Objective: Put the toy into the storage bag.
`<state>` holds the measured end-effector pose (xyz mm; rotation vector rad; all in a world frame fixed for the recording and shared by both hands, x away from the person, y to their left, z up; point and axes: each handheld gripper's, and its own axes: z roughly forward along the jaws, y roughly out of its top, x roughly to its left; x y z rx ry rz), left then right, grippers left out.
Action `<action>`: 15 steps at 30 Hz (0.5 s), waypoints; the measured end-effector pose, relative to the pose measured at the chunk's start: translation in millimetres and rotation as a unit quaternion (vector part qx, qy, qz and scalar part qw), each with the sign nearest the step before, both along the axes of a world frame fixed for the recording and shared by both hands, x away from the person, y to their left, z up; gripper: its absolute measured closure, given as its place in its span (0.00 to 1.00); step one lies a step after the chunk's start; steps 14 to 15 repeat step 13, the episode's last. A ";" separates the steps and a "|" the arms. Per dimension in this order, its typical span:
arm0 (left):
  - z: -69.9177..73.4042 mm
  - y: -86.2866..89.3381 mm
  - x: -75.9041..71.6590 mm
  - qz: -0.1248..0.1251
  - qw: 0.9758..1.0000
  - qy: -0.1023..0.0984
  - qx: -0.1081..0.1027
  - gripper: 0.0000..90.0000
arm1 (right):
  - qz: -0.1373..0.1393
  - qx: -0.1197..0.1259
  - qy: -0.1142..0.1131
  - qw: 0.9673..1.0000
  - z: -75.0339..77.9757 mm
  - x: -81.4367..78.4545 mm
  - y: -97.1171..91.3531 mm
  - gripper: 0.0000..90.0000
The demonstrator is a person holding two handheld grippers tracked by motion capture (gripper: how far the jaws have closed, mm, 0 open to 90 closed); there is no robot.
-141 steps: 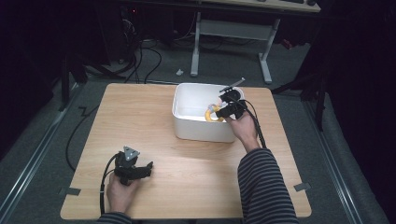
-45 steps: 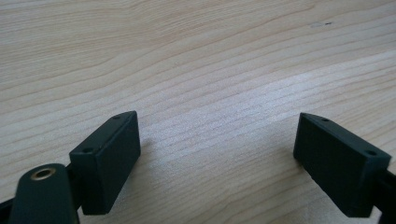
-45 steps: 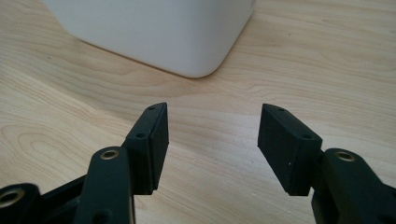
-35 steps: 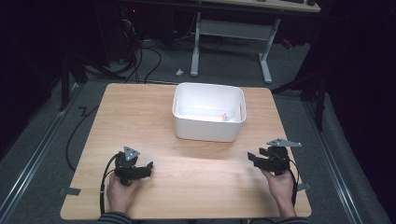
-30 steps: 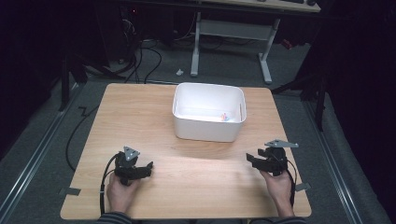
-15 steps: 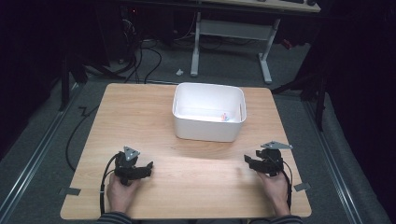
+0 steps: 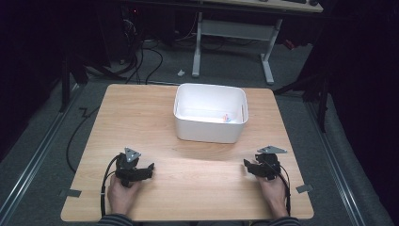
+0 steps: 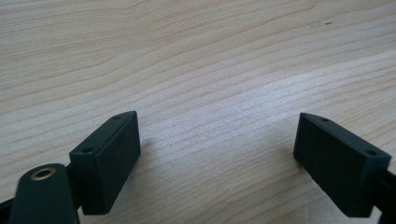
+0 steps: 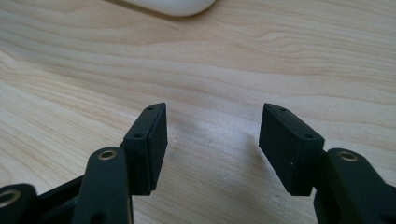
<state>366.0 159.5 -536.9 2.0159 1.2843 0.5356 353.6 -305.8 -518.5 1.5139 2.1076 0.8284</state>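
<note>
Wooden table [image 7: 188, 188], white bin [image 7: 210, 127] — grey carpet [image 7: 56, 136], dark room

Dim surroundings, evenly lit tabletop [image 7: 141, 122]

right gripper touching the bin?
Apart. High view shows bare table between the right gripper and the bin.

- A tub [image 7: 210, 120] sits on the table [image 7: 141, 113], far centre.
- The left gripper [image 7: 147, 169] rests near-left, the right gripper [image 7: 248, 165] near-right, well apart.
</note>
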 end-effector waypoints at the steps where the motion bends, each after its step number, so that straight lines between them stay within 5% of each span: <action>1: 0.1 0.1 0.0 0.000 1.000 0.001 0.000 0.17 | 0.000 -0.002 0.000 1.000 -2.1 -0.1 0.4 0.47; 6: 0.1 0.0 -0.2 0.000 1.000 0.001 0.000 0.17 | 0.005 -0.001 -0.037 0.999 -11.5 -3.6 0.5 0.41; 15: 0.1 0.0 -0.5 -0.001 1.000 0.001 0.000 0.17 | 0.008 0.000 -0.038 0.999 -12.0 -4.0 0.5 0.40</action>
